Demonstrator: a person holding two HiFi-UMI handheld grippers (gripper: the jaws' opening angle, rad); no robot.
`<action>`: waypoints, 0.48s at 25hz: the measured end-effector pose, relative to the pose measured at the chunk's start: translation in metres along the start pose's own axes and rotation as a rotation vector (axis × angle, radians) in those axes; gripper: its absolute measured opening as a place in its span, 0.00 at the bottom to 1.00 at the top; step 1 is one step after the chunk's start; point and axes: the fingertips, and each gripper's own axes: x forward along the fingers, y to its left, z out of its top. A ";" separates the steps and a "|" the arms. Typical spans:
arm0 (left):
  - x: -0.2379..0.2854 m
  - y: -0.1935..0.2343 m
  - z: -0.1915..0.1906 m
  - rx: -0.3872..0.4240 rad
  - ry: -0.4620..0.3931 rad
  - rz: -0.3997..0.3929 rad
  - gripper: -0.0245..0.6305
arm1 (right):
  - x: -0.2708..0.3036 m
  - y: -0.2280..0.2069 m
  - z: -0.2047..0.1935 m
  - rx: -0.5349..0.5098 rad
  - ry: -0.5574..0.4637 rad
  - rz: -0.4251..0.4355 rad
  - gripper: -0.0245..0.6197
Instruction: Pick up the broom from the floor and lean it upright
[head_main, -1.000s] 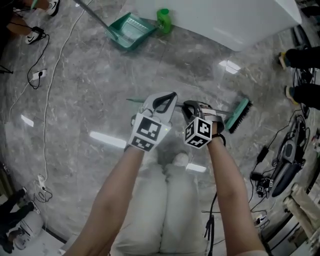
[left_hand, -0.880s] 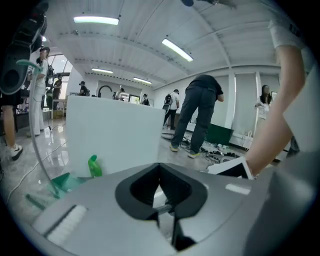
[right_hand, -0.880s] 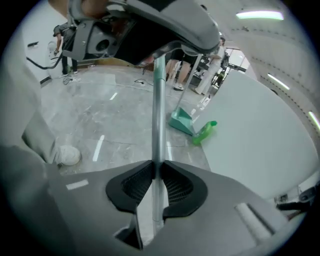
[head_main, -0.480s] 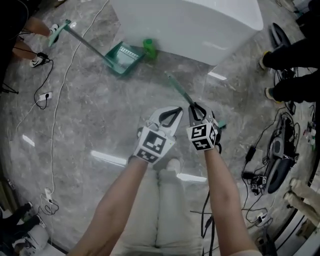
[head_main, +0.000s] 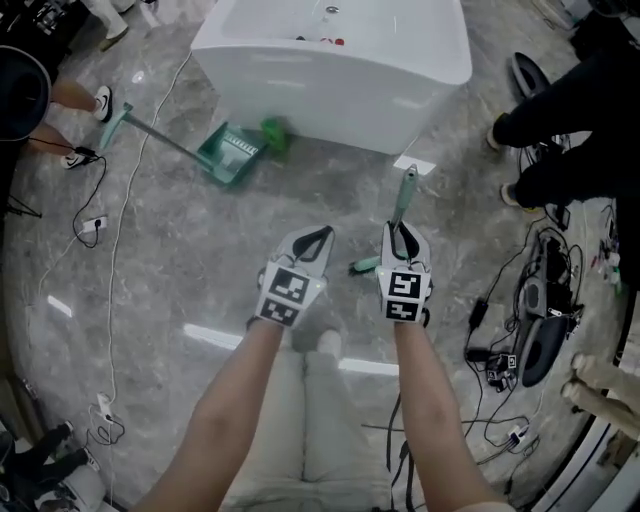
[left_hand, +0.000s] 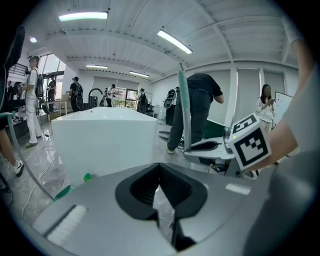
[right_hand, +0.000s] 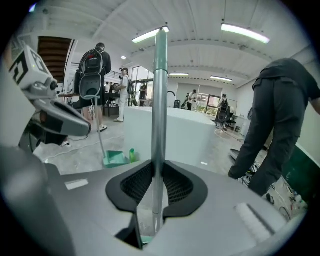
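The broom stands nearly upright, its grey-green handle (head_main: 406, 195) rising past my right gripper (head_main: 401, 230), which is shut on it. Its green brush end (head_main: 365, 266) shows low, just left of that gripper. In the right gripper view the handle (right_hand: 160, 95) runs straight up between the jaws of the right gripper (right_hand: 155, 172). My left gripper (head_main: 317, 233) hovers beside it to the left, shut and holding nothing. The left gripper view shows the left gripper (left_hand: 160, 167) with its tips together, the handle (left_hand: 184, 107) standing to its right.
A big white tub-like block (head_main: 330, 70) lies ahead. A green dustpan (head_main: 228, 157) with a long handle and a green bottle (head_main: 272, 130) sit at its left corner. Cables (head_main: 100, 230) trail on the grey marble floor. People (head_main: 560, 150) and gear (head_main: 535, 330) crowd the right.
The broom has gone from lying flat on the floor to nearly upright in the right gripper. Both grippers have risen, and the right one has rolled over.
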 end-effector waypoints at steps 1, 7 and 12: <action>0.000 -0.001 0.007 0.002 0.001 0.001 0.04 | -0.007 -0.005 0.010 0.018 -0.014 -0.009 0.15; 0.006 -0.002 0.064 0.001 -0.026 -0.005 0.04 | -0.029 -0.029 0.074 0.056 -0.059 -0.067 0.15; 0.015 0.010 0.101 0.017 -0.014 -0.026 0.04 | -0.025 -0.035 0.123 0.034 -0.047 -0.085 0.15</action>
